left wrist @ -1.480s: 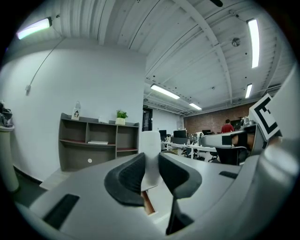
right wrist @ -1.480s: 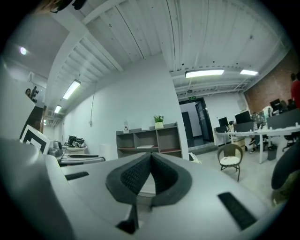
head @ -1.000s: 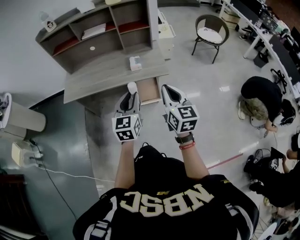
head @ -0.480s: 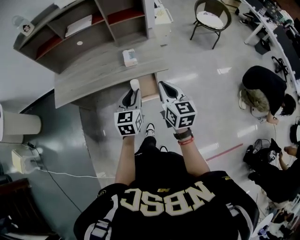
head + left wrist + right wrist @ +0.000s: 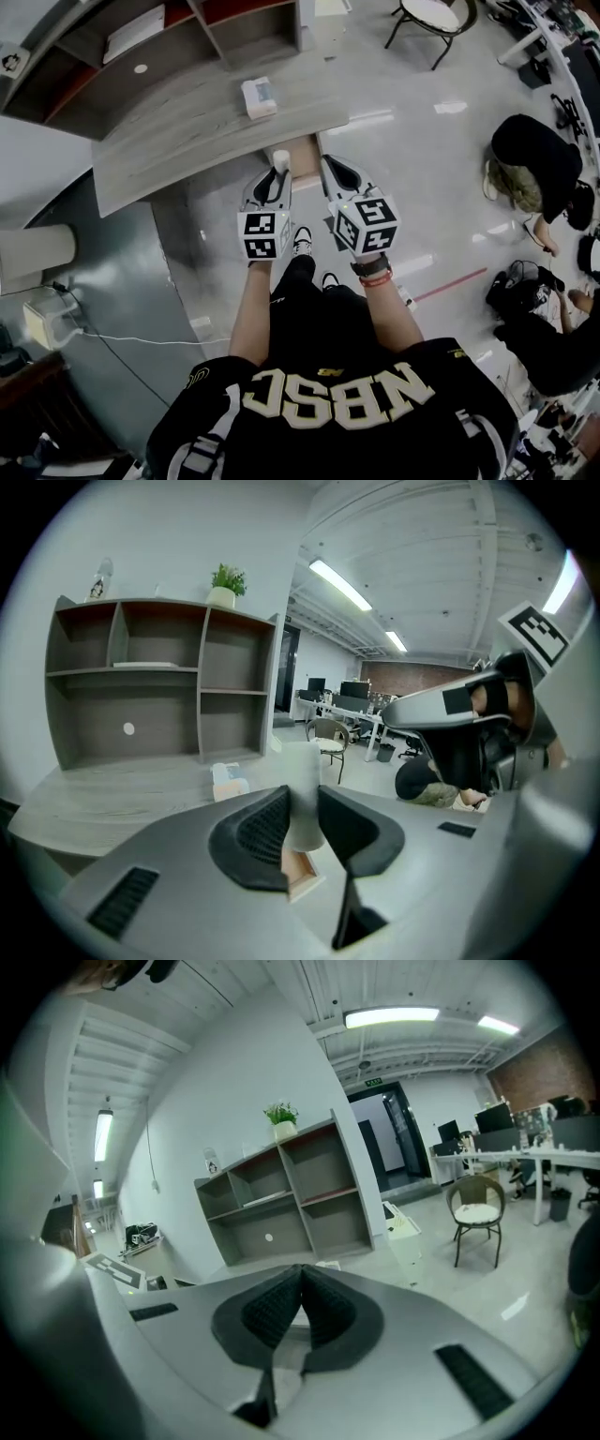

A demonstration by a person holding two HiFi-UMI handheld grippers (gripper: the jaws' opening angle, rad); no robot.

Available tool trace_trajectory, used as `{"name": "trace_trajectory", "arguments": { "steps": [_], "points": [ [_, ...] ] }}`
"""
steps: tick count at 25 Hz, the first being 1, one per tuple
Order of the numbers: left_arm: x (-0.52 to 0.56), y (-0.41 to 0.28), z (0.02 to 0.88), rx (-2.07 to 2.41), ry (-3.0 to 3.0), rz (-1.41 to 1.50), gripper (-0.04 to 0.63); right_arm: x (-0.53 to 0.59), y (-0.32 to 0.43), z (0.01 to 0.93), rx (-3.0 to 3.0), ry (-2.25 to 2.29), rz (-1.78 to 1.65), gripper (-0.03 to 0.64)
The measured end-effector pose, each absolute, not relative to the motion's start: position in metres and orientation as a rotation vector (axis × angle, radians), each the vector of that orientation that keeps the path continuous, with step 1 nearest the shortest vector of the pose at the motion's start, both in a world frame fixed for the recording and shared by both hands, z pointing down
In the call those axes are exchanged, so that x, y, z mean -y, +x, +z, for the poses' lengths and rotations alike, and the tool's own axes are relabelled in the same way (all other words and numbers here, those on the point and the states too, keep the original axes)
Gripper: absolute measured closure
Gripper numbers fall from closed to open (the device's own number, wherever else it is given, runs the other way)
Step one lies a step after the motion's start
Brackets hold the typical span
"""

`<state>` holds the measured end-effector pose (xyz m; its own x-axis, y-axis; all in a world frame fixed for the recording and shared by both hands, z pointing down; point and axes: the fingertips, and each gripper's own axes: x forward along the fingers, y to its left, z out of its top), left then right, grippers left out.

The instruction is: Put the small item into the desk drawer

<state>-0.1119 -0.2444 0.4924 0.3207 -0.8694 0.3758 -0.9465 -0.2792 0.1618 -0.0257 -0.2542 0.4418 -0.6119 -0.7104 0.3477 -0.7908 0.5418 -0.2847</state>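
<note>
My left gripper (image 5: 278, 174) is shut on a small white cylinder (image 5: 280, 159), held upright between its pads. The left gripper view shows that cylinder (image 5: 302, 794) clamped between the dark pads (image 5: 258, 827). Just beyond it is the open wooden desk drawer (image 5: 303, 157), pulled out under the grey desk (image 5: 178, 141); a corner of the drawer (image 5: 302, 872) shows below the jaws. My right gripper (image 5: 329, 169) is alongside, over the drawer's right edge, shut with nothing in it (image 5: 300, 1286).
A tissue box (image 5: 258, 97) lies on the desk, with the open shelf unit (image 5: 141, 47) behind. A chair (image 5: 431, 19) stands far right. One person crouches on the floor (image 5: 530, 159) at right, another sits lower right (image 5: 553, 342). A cable (image 5: 112, 342) runs across the floor at left.
The view has moved closer to the desk; both grippers now reach the open drawer's front. The left gripper keeps its hold on the white cylinder.
</note>
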Motion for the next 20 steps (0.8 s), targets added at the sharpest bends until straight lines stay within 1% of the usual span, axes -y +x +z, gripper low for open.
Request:
{"name": "trace_trajectory", "arguments": {
  "steps": [12, 20],
  "points": [
    [0.283, -0.101, 0.578, 1.459, 2.304, 0.568, 0.486, 0.274, -0.022, 0.507, 2.486, 1.282, 0.731, 0.609],
    [0.290, -0.085, 0.647, 1.292, 2.349, 0.752, 0.485, 0.279, -0.015, 0.558, 2.385, 1.287, 0.797, 0.609]
  ]
}}
